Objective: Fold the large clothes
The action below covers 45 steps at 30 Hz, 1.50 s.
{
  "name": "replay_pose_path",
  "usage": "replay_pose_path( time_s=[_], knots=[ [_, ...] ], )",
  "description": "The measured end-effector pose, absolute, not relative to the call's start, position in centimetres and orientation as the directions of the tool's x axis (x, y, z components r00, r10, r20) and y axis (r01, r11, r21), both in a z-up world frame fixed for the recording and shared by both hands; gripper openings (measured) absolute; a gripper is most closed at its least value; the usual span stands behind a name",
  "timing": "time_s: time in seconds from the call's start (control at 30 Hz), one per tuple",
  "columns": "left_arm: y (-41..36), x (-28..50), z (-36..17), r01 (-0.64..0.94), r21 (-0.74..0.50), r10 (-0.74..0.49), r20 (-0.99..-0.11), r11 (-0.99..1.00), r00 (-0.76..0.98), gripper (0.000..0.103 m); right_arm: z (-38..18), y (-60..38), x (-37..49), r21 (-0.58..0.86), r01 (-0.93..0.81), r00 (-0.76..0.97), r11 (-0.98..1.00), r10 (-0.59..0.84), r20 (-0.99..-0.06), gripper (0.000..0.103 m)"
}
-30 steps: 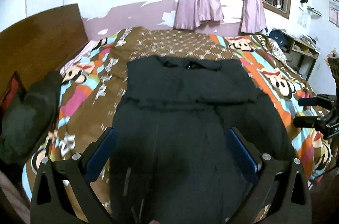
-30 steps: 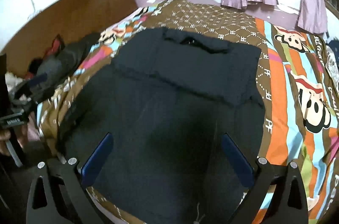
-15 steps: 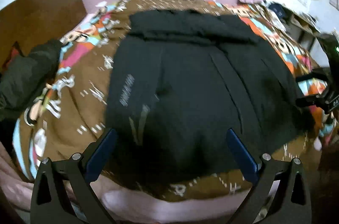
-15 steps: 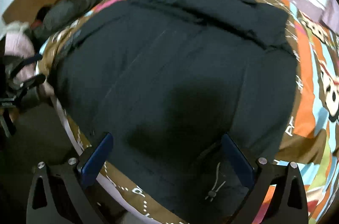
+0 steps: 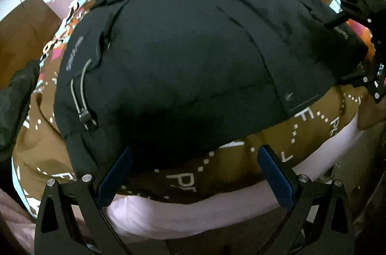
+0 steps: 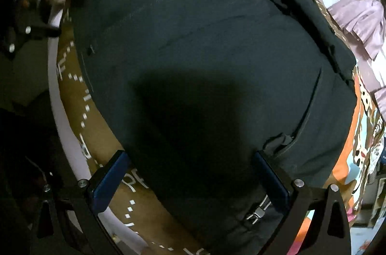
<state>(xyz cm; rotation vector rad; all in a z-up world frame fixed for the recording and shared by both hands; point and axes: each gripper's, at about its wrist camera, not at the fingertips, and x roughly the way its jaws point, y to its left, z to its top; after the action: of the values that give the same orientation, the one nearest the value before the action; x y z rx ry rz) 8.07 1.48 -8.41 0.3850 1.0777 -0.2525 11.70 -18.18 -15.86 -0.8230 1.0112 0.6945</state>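
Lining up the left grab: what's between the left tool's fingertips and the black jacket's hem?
In the left wrist view, only a strip of brown patterned bedspread separates the open left tool from the black padded jacket's hem.

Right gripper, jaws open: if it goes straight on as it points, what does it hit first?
Most likely the near hem of the black jacket, which lies between the fingers of the right gripper. Depth is unclear.

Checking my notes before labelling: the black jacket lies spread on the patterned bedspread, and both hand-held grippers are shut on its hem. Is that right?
Not quite. The black jacket does lie spread on the patterned bedspread, but both wrist views show the left hand-held gripper and right hand-held gripper open, gripping nothing.
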Motion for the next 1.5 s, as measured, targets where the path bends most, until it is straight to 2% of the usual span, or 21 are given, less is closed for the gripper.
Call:
replay_pose_path(
  time_s=[0.23,0.3,0.53,0.63,0.7,0.8,0.87,1.03,1.17,1.4,1.47,1.5],
  knots=[
    [1.9,7.8,-8.3,0.375,0.181,-0.017,-0.883,0.909,0.469,0.101,-19.5,-18.1,10.6,-0.414,-0.832,0.444,0.37,-0.004,-0.896,0.103],
    [1.7,7.3,-7.9,0.381,0.189,-0.028,-0.867,0.905,0.497,0.101,-19.5,-18.0,11.0,-0.413,-0.826,0.44,0.383,-0.019,-0.898,0.103],
    [0.6,6.4,-8.5,0.412,0.341,0.051,-0.818,0.845,0.573,0.101,-17.6,-18.1,12.9,-0.438,-0.77,0.483,0.464,-0.026,-0.875,0.102],
    [0.9,7.0,-10.0,0.423,0.381,0.094,-0.824,0.822,0.559,0.101,-16.0,-18.4,13.6,-0.432,-0.734,0.505,0.524,-0.003,-0.863,0.094],
    [1.3,7.2,-10.8,0.43,0.386,0.103,-0.829,0.816,0.549,0.101,-15.0,-18.2,14.2,-0.411,-0.73,0.5,0.546,0.018,-0.866,0.068],
    [1.5,7.1,-11.0,0.439,0.398,0.106,-0.825,0.805,0.555,0.101,-13.7,-17.4,15.7,-0.311,-0.735,0.436,0.602,0.068,-0.897,0.043],
    [1.6,7.3,-11.1,0.443,0.403,0.106,-0.824,0.801,0.557,0.101,-12.7,-17.3,17.1,-0.226,-0.728,0.387,0.648,0.116,-0.915,0.034],
    [1.6,7.6,-11.2,0.45,0.445,0.124,-0.804,0.774,0.582,0.101,-9.0,-18.3,20.3,-0.006,-0.643,0.299,0.766,0.244,-0.923,0.029],
    [1.1,7.6,-11.3,0.418,0.568,0.194,-0.727,0.709,0.659,0.101,-6.9,-20.0,22.9,0.127,-0.572,0.268,0.81,0.332,-0.904,0.028],
    [1.5,7.1,-10.5,0.364,0.648,0.226,-0.644,0.669,0.731,0.1,-6.5,-20.3,22.4,0.147,-0.56,0.265,0.816,0.344,-0.901,0.028],
    [1.2,6.5,-10.0,0.349,0.671,0.224,-0.613,0.654,0.758,0.089,-6.3,-20.5,22.2,0.155,-0.552,0.269,0.82,0.35,-0.897,0.028],
    [1.3,6.5,-9.7,0.344,0.67,0.214,-0.604,0.658,0.767,0.074,-6.5,-20.5,21.9,0.156,-0.55,0.273,0.821,0.353,-0.895,0.028]
  ],
)
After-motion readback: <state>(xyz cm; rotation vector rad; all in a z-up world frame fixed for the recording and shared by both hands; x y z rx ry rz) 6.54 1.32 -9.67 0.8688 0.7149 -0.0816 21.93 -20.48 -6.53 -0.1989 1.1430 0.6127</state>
